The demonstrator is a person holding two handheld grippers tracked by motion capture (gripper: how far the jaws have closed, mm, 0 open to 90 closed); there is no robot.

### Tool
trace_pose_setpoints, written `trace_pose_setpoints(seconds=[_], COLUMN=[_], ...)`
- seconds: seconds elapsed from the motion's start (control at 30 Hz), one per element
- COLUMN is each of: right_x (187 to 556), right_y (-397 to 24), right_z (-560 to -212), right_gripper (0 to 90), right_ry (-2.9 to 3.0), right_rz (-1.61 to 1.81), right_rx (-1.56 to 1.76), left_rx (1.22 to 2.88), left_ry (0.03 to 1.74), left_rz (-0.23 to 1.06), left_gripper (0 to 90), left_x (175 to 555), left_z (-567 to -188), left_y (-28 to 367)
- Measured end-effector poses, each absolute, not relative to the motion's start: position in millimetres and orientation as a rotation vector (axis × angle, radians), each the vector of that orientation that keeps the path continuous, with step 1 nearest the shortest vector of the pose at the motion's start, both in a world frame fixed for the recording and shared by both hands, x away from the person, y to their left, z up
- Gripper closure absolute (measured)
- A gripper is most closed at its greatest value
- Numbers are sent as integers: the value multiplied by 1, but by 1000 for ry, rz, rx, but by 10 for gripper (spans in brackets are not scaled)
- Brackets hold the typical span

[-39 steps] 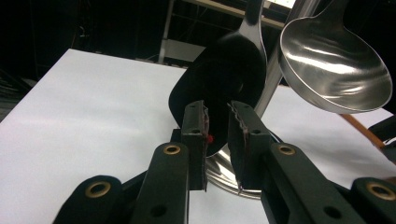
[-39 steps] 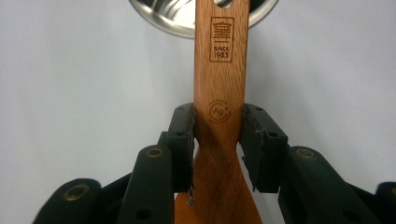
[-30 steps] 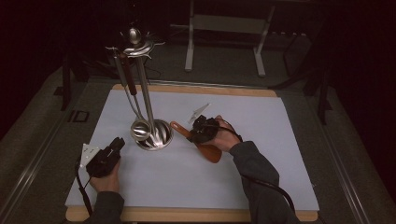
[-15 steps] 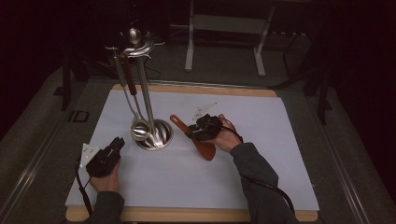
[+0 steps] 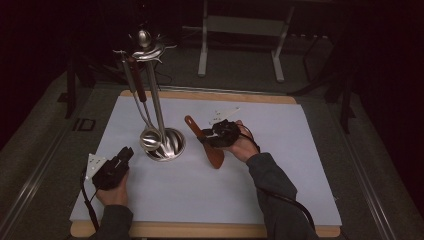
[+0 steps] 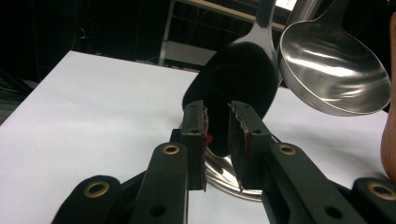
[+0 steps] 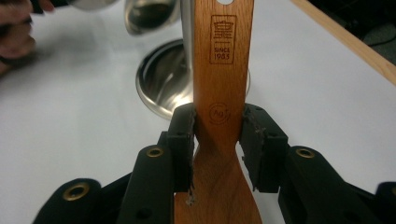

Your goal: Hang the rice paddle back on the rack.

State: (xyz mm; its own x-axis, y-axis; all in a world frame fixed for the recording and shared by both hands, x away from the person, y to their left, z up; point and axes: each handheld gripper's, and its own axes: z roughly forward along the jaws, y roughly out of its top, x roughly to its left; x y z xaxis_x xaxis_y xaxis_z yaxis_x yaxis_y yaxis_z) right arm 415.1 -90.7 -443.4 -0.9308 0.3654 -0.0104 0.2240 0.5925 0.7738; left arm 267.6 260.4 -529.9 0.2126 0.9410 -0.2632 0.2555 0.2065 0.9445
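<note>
Right tongs clamp the wooden spatula, handle angled toward the stand; left tongs gape empty.

The room is dim and its edges fall black; the white mat looks lit from above. Glare streaks the spoon; nearby jaws blur slightly.

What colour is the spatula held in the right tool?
Warm reddish-brown wood; the spatula shows best in the right gripper view.
</note>
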Motion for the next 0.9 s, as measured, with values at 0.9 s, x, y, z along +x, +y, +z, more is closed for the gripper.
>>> trace_pose_setpoints(seconds=[0.9], right_x=[408], right_y=[-89], right_z=[-415], right_gripper=[659], right_ry=[2525], right_rz=[1570], right_rx=[456], left_rx=[1291], left_ry=[1291], left_rz=[736], left_gripper=[765], left_x=[268], left_z=[-530], left_y=[261])
